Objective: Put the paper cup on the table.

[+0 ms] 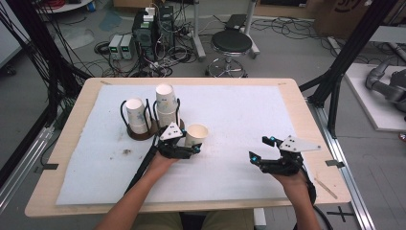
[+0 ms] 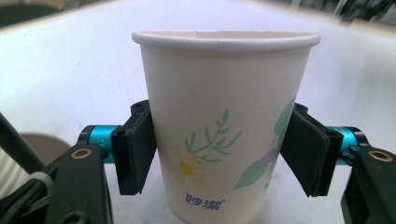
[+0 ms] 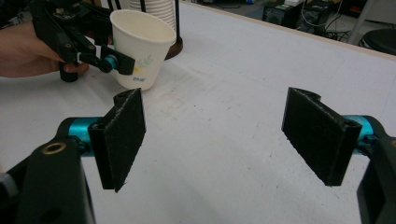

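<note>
Since we're gripping the paper cup (image 2: 224, 126) low on its wall, left gripper (image 1: 191, 149) jaws pinching both sides, it stays upright beside the cup rack (image 1: 143, 133), nearer the worktop's (image 1: 72, 143) left edge. Right gripper (image 1: 262, 149) waits with jaws spread, nothing between them.

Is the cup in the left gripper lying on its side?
No, the cup stands upright, rim up, between the left gripper pads.
</note>
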A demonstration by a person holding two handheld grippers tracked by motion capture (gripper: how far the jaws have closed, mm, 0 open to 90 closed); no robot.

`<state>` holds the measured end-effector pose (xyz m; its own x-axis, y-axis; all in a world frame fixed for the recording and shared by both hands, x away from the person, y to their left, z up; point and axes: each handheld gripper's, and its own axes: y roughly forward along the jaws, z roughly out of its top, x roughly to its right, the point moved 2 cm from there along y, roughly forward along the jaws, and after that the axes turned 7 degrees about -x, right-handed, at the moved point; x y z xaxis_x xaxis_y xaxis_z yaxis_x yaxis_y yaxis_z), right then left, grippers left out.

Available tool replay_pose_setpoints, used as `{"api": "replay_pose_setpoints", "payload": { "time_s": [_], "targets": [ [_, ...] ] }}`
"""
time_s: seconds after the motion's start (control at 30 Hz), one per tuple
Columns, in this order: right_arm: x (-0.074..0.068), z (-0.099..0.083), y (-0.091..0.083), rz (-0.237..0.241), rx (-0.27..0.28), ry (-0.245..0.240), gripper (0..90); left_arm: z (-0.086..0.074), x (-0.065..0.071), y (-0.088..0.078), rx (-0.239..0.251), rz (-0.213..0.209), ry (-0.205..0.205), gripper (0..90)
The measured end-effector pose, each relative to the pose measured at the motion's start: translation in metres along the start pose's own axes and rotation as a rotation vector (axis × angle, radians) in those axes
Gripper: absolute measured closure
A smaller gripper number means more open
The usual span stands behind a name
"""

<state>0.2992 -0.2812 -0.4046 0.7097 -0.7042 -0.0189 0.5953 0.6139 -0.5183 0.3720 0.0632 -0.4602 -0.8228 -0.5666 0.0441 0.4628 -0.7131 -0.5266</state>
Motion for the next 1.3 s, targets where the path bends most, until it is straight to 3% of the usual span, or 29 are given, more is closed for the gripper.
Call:
{"api": "replay_pose_setpoints", "payload": {
  "time_s": [0.3,0.63,0.7,0.8,1.0,1.3],
  "targets": [
    [-0.001,-0.001,-0.002,0.001,-0.005,0.005,22.3,-0.004,0.002,-0.012,-0.081,0.013,0.015,31.5],
    [-0.001,-0.001,-0.001,0.004,-0.011,0.007,22.3,-0.011,0.001,-0.016,-0.072,-0.014,-0.008,26.7],
    [-0.001,-0.001,-0.001,0.004,-0.01,0.006,22.3,-0.012,0.001,-0.018,-0.052,-0.026,-0.034,22.1],
    [0.0,-0.002,-0.002,0.003,-0.011,0.013,22.3,-0.014,0.001,-0.029,-0.033,-0.039,-0.031,19.8],
    [0.001,-0.003,-0.004,-0.003,-0.01,0.012,22.3,-0.017,-0.005,-0.069,0.073,-0.046,-0.022,19.8],
    [0.002,-0.005,-0.004,-0.028,-0.009,0.014,22.1,-0.027,-0.02,-0.125,0.207,0.013,-0.029,19.6]
  ]
}}
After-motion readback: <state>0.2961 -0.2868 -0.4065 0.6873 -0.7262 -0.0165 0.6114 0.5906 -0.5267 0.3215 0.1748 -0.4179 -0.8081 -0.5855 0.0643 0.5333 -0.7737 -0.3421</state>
